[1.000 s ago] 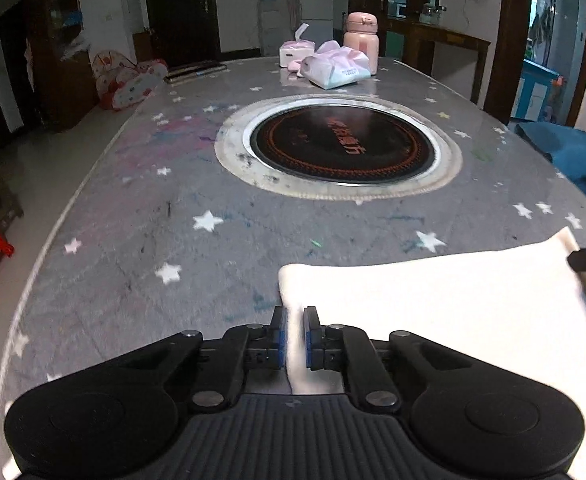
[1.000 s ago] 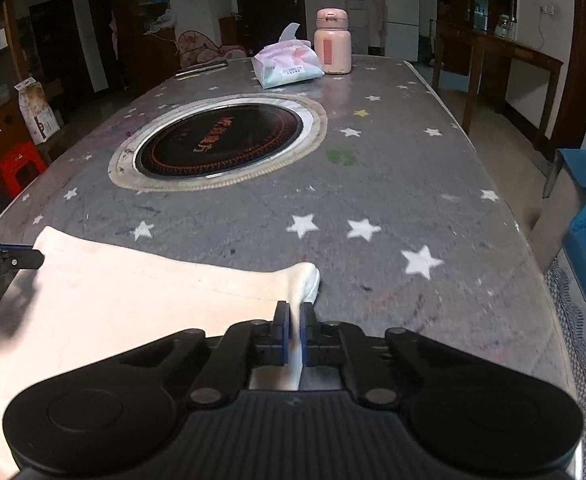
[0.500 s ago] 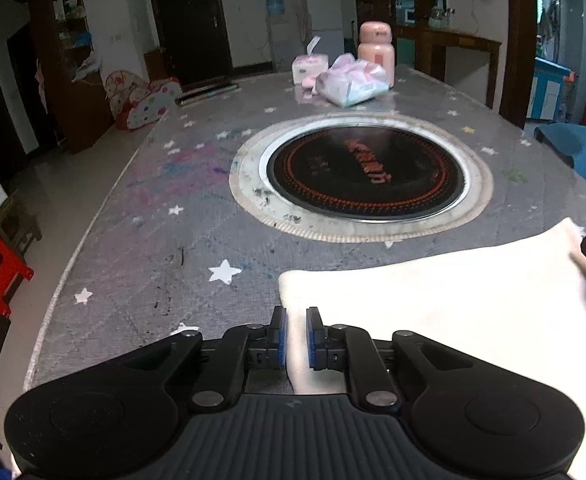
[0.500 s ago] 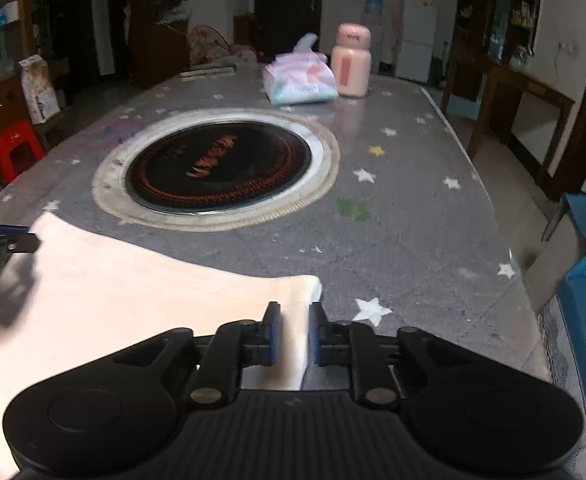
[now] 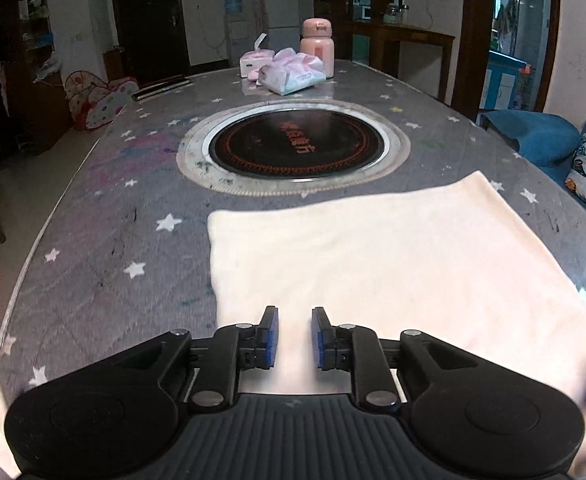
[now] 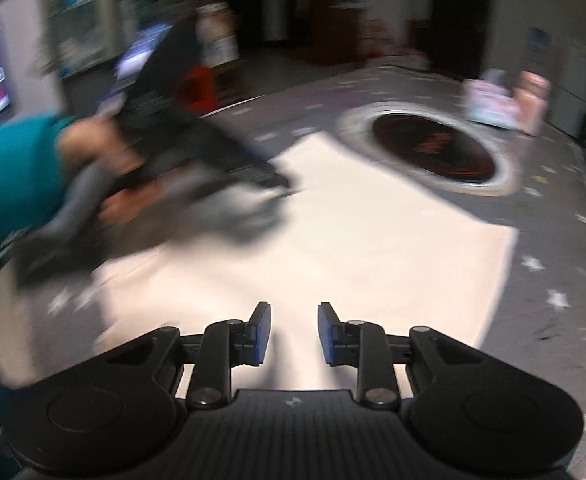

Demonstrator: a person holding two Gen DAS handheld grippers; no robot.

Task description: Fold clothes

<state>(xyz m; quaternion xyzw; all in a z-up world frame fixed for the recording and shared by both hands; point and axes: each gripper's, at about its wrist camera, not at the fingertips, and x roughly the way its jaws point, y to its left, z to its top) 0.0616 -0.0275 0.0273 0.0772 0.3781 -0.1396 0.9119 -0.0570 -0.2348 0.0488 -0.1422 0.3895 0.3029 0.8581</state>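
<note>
A cream cloth (image 5: 393, 264) lies flat on the grey star-patterned table (image 5: 105, 240), its far edge just short of the round cooktop. My left gripper (image 5: 295, 334) hovers over the cloth's near edge, open, with nothing between its blue pads. In the blurred right wrist view the same cloth (image 6: 353, 232) spreads ahead. My right gripper (image 6: 291, 332) is open above it and holds nothing. The left gripper (image 6: 281, 182) shows there too, over the cloth's left part, held by a hand (image 6: 93, 148) in a teal sleeve.
A round black cooktop (image 5: 297, 146) is set into the table's middle. At the far end stand a tissue pack (image 5: 295, 74), a tissue box (image 5: 255, 62) and a pink bottle (image 5: 317, 46). A blue seat (image 5: 533, 140) stands to the right of the table.
Both grippers have opened and let go of the cloth's far corners, which now lies flat. The right gripper has swung left, blurring its view. The left gripper has drawn back over the near edge.
</note>
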